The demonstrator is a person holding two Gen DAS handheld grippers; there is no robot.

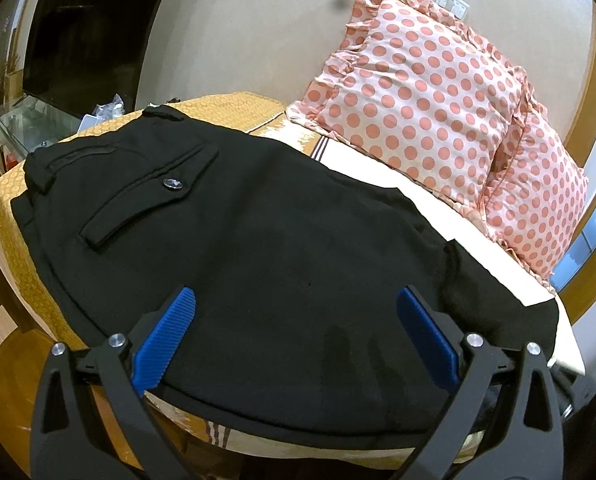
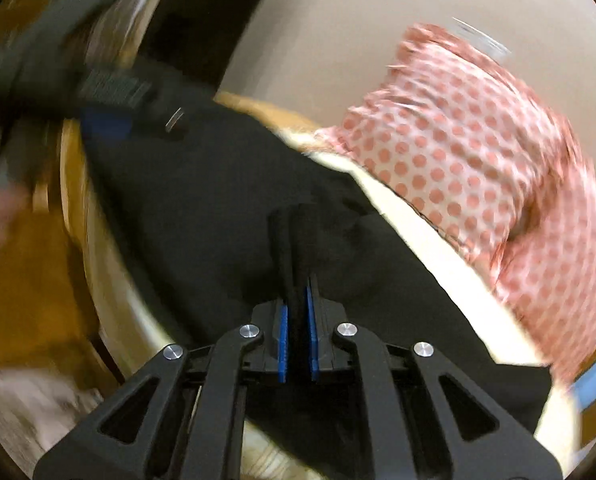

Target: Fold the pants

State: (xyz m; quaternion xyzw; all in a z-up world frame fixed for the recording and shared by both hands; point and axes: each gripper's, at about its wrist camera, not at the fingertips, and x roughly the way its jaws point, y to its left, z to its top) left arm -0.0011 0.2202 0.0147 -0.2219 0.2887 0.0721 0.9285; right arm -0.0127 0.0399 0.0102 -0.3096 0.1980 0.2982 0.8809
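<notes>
Black pants (image 1: pixel 257 248) lie flat on the bed, folded lengthwise, with the waistband and a buttoned back pocket (image 1: pixel 153 192) at the far left. My left gripper (image 1: pixel 295 304) is open just above the pants' near part, its blue pads wide apart and holding nothing. In the blurred right wrist view, my right gripper (image 2: pixel 296 288) is shut on a raised fold of the black pants (image 2: pixel 225 216). The left gripper (image 2: pixel 109 120) shows blurred at the upper left of that view.
Two pink polka-dot pillows (image 1: pixel 430 100) lean on the wall at the back right, also in the right wrist view (image 2: pixel 478 152). An orange patterned cover (image 1: pixel 25 248) and cream sheet (image 1: pixel 458 220) cover the bed. A dark TV (image 1: pixel 85 32) and glass stand are far left.
</notes>
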